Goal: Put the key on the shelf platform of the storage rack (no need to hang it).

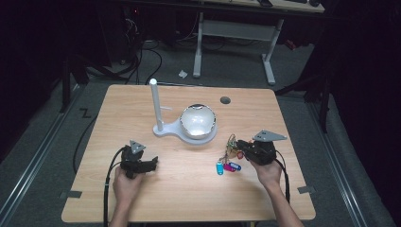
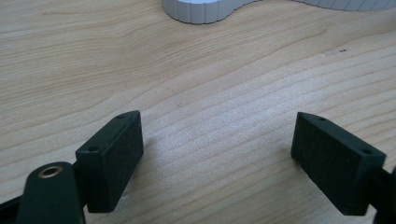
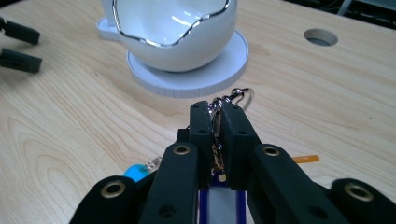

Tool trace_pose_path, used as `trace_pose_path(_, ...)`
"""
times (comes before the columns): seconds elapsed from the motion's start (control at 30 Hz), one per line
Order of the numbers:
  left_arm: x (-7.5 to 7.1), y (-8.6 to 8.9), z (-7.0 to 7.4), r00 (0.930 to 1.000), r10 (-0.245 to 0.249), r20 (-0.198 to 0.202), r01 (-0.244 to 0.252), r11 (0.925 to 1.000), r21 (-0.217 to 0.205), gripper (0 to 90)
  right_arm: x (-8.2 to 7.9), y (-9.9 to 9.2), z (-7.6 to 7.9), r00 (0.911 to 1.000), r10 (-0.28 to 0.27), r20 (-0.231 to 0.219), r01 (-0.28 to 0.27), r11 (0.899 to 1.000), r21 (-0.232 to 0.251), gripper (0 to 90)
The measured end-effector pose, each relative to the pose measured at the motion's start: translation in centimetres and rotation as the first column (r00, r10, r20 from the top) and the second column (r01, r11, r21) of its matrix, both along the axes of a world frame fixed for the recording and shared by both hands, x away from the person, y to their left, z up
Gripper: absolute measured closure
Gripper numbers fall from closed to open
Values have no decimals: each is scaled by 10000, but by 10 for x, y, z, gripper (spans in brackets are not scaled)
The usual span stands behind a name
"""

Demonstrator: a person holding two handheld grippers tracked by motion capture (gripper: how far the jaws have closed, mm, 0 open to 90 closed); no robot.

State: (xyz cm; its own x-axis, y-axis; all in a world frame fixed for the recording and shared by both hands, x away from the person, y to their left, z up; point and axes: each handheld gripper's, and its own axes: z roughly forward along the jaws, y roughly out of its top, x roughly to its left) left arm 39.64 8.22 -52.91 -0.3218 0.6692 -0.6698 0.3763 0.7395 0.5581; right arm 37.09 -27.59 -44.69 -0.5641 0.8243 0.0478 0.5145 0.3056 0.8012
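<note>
The left gripper (image 1: 152,163) rested on the wooden table (image 1: 189,189) at the near left, its jaws spread wide with nothing but bare wood between them. Beyond it, toward the middle, a white stand (image 1: 182,130) carried an upright post (image 1: 155,104) and a white bowl (image 1: 198,120) with a wavy silver rim. To the right of the stand, the right gripper (image 3: 215,123) had its jaws pressed together on a bunch of keys (image 1: 231,153), pinching the ring and chain just in front of the stand's round base. Blue, pink and purple tags (image 1: 228,166) hung from the bunch near the tabletop. A round hole (image 1: 225,100) sat in the table farther back on the right.
</note>
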Motion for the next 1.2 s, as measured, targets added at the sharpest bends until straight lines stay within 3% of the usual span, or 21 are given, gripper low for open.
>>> trace_pose_path(0.23, 0, 0, 0, 10000, -10, 3, 10, 10000, 6, 172, -2, -9, 18, 9997, -54, 255, 44, 9991, 417, 843)
trace_pose_path(0.63, 0, 0, 0, 10000, -11, 4, 11, 10000, 4, 172, -6, -16, 53, 9962, 146, 856, -208, 9972, 716, 843)
trace_pose_path(1.2, 0, 0, 0, 10000, 21, -21, -21, 10000, -27, 172, 4, -7, 103, 9850, 689, 1585, -886, 9887, 1206, 843)
